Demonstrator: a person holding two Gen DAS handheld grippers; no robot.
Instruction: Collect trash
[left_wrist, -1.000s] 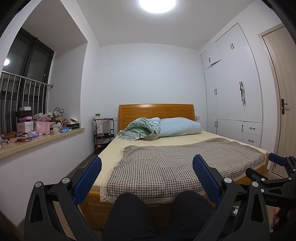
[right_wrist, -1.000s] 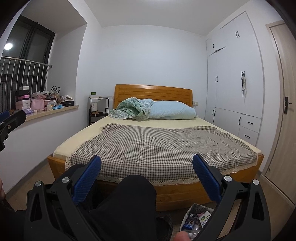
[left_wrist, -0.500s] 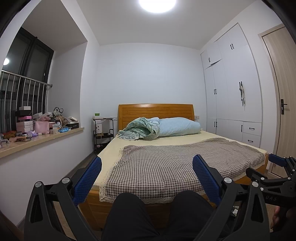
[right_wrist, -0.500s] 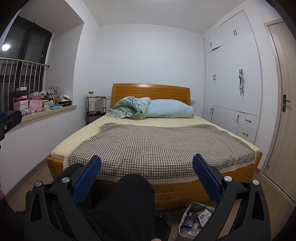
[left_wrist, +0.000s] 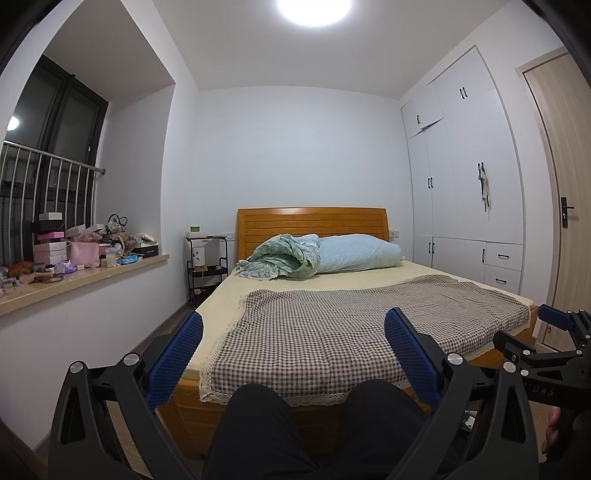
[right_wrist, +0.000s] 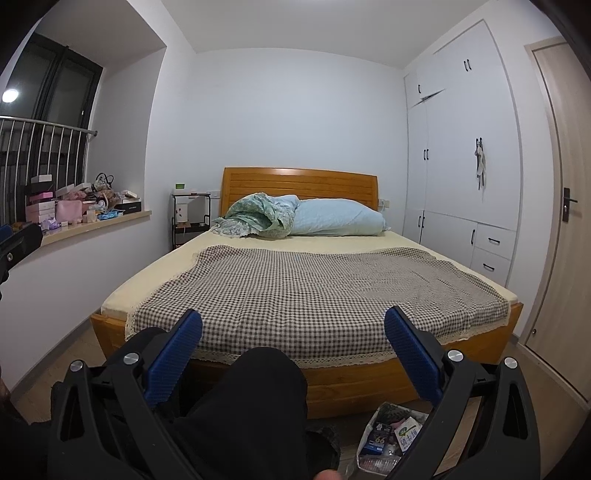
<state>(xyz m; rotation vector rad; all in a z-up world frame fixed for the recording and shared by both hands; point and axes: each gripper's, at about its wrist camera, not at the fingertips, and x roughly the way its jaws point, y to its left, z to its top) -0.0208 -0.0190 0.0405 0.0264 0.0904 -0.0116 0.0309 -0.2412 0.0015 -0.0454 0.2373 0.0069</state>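
Observation:
A clear plastic bag of trash (right_wrist: 384, 437), with packets and wrappers inside, lies on the wooden floor at the foot of the bed, low right in the right wrist view. My right gripper (right_wrist: 291, 350) hovers above it, open and empty, its blue pads wide apart. My left gripper (left_wrist: 293, 350) is also open and empty, pointing at the bed. A person's knees in black trousers (left_wrist: 266, 424) fill the bottom of both views. The bag is hidden in the left wrist view.
A wooden bed (right_wrist: 369, 384) with a checked cover (right_wrist: 314, 295), pillow and crumpled quilt stands straight ahead. A windowsill (left_wrist: 85, 275) cluttered with boxes runs along the left wall. White wardrobes (left_wrist: 465, 206) and a door (left_wrist: 565, 184) are on the right. A black shelf cart (left_wrist: 207, 266) stands beside the headboard.
The right wrist view has tipped down and drawn a little closer, so more of the trash bag shows. The left gripper has barely moved. Both stay open.

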